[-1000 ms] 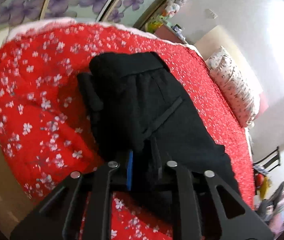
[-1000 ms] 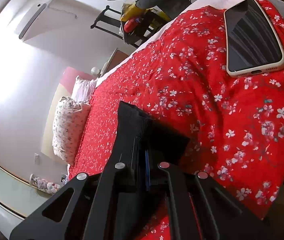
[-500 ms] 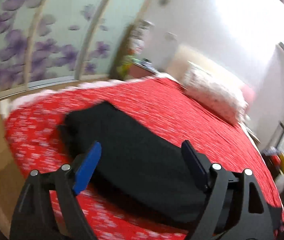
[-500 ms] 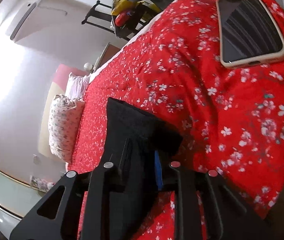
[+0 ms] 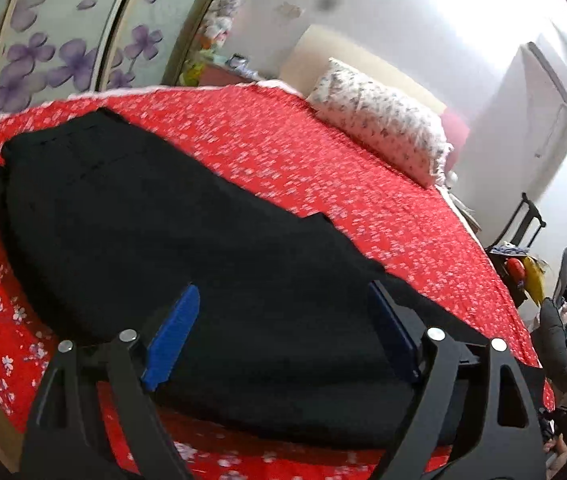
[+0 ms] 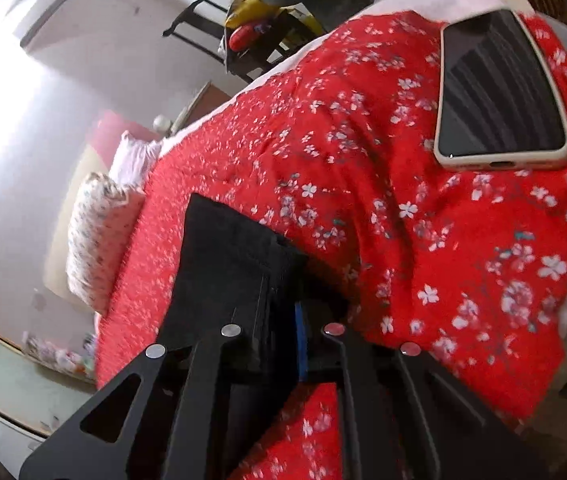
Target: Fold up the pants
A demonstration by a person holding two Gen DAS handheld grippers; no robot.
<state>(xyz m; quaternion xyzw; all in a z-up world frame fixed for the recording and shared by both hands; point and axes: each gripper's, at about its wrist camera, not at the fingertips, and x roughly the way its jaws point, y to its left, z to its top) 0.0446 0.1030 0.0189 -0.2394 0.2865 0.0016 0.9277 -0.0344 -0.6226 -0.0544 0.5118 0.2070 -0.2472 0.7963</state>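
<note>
Over the pants, left tool gapes; right tool apparently clenches their hem.

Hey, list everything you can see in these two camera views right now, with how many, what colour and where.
pants: one, black, laid flat along the near side of the bed, one end clamped by the right gripper
bedspread: one, red with white flowers, covering the bed
pillow: one, white with small print, at the head of the bed
phone: one, dark screen in a cream case, lying on the bedspread near its corner
chair: one, black, beside the bed, piled with things
wardrobe doors: pale with purple flowers, behind the bed
left gripper: black with blue pads, jaws wide open over the pants
right gripper: black, jaws closed on the pants
</note>
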